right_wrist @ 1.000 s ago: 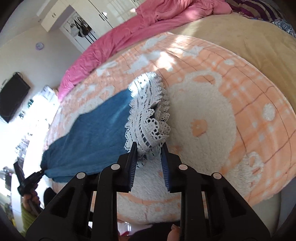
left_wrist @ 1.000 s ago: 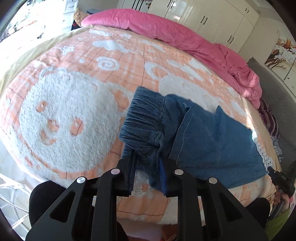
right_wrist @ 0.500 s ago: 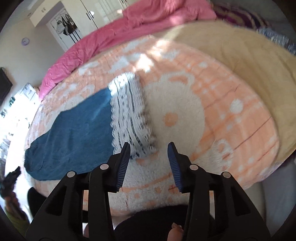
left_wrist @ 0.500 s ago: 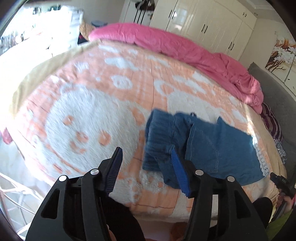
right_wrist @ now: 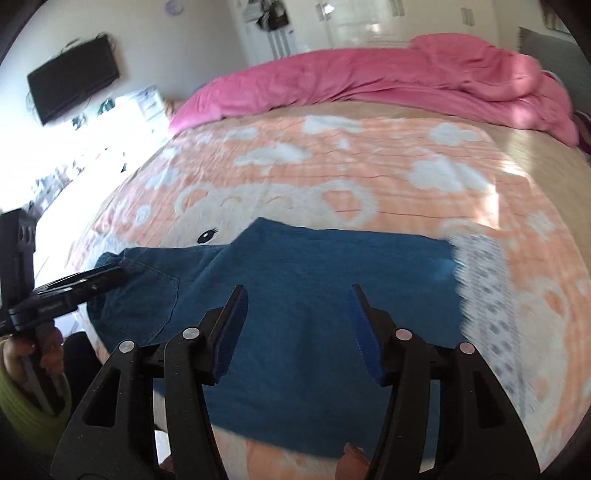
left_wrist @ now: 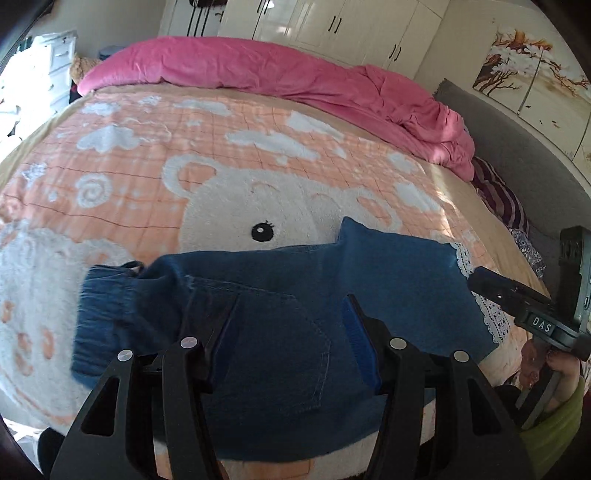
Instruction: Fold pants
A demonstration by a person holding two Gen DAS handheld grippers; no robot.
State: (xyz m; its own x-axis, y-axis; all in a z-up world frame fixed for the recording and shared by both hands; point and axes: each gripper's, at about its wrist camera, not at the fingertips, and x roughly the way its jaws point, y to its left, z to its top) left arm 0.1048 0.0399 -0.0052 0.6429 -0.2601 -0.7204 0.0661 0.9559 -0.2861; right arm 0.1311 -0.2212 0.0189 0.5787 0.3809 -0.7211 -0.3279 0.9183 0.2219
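Note:
Blue denim pants [left_wrist: 280, 266] lie flat across the near edge of the bed, folded lengthwise. Their gathered waistband [left_wrist: 107, 306] is at the left and the white lace hem [left_wrist: 491, 314] at the right. My left gripper [left_wrist: 291, 332] hangs open over the seat pocket, holding nothing. My right gripper [right_wrist: 297, 325] is over the legs of the pants [right_wrist: 314, 258], left of the blurred lace hem [right_wrist: 480, 288]. Its jaws are opening with nothing between them. Each gripper shows in the other's view: the right gripper [left_wrist: 495, 288] by the hem, the left gripper [right_wrist: 92, 280] by the waist.
An orange and white bear blanket [left_wrist: 184, 166] covers the bed. A pink duvet [left_wrist: 295, 77] is bunched along the far side, with a striped cloth [left_wrist: 502, 199] and grey headboard [left_wrist: 517, 155] at the right. White wardrobes [left_wrist: 332, 22] and a wall TV [right_wrist: 74, 77] stand beyond.
Both grippers let go of the pants, the left of the waistband and the right of the lace hem. Both opened and swung inward over the middle of the pants, which now lie flat.

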